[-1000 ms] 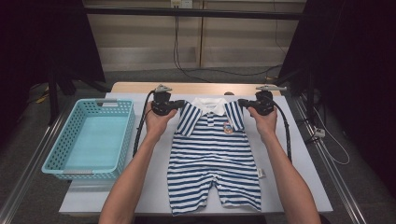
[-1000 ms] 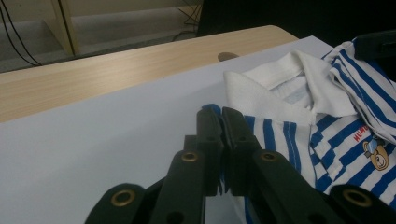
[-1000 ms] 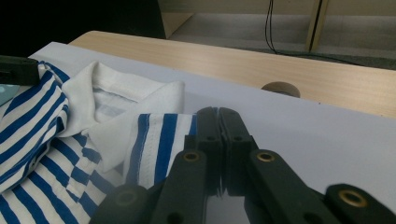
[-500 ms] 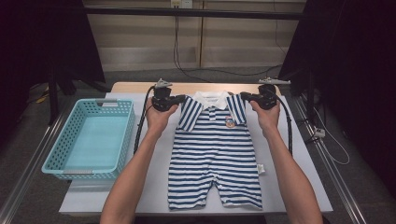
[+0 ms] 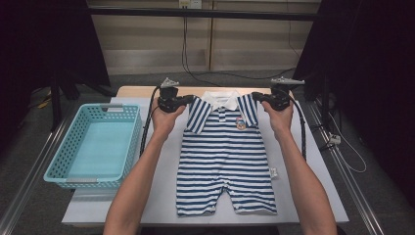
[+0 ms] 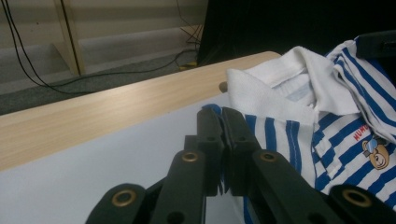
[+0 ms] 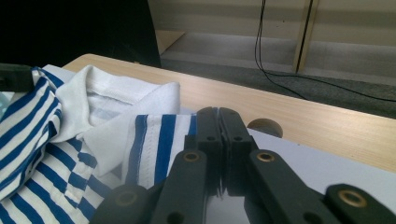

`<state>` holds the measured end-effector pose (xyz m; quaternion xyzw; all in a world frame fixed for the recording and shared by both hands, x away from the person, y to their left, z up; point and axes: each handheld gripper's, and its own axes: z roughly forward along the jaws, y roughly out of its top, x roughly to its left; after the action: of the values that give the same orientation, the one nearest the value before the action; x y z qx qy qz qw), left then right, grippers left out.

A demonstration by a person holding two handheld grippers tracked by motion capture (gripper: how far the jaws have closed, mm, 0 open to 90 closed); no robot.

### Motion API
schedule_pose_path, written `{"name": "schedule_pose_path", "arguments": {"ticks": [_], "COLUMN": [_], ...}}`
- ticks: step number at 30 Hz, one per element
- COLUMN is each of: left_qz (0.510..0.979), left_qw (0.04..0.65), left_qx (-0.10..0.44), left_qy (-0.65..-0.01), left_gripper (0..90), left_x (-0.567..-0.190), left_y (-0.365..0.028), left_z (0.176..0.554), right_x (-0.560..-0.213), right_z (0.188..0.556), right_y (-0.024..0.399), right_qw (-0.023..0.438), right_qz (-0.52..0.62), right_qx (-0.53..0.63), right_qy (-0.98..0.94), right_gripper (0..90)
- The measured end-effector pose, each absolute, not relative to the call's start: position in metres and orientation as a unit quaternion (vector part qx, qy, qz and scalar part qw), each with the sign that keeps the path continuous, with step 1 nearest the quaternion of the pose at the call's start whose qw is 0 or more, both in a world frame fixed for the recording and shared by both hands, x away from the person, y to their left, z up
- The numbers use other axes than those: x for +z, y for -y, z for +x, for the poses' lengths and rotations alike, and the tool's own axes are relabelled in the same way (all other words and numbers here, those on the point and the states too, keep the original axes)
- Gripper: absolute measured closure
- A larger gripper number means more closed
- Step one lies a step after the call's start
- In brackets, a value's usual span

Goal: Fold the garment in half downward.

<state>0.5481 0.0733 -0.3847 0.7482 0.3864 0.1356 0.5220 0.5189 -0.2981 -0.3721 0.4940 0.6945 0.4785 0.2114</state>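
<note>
High view: a blue-and-white striped romper lay flat on the white table, collar toward the far edge and legs toward the person. The left gripper and the right gripper each pinched one shoulder of the garment, with jaws pressed together on the cloth, as the left gripper view and right gripper view confirmed. Holding both shoulders at once probably served to keep the garment spread and square, ready for lifting or folding. The sleeves were gathered inward at the pinch points. A turquoise basket stood empty at the table's left, well apart from the romper, a likely destination. A strip of bare wood ran along the far edge. Nothing lay between garment and basket; the trailing cables hung beside the forearms, clear of the cloth.
</note>
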Motion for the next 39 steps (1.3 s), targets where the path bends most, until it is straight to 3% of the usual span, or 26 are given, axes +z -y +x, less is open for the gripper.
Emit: {"name": "schedule_pose_path", "arguments": {"ticks": [9, 20, 39], "left_qz": [0.745, 0.759, 0.758], "left_qw": [0.527, 0.506, 0.52], "left_qx": [0.149, 0.144, 0.143], "left_qy": [-0.38, -0.383, -0.367], "left_gripper": [86.9, 86.9, 86.9], "left_x": [-0.373, -0.402, -0.402], "left_y": [-0.068, -0.069, -0.07], "left_z": [0.552, 0.549, 0.523], "right_x": [-0.357, -0.386, -0.398], "right_z": [0.524, 0.522, 0.495], "right_y": [0.301, 0.297, 0.291], "right_qw": [0.223, 0.208, 0.206], "right_qz": [0.49, 0.494, 0.476], "right_qx": [0.485, 0.473, 0.488], "right_qy": [-0.689, -0.7, -0.703], "right_gripper": [88.7, 88.7, 88.7]}}
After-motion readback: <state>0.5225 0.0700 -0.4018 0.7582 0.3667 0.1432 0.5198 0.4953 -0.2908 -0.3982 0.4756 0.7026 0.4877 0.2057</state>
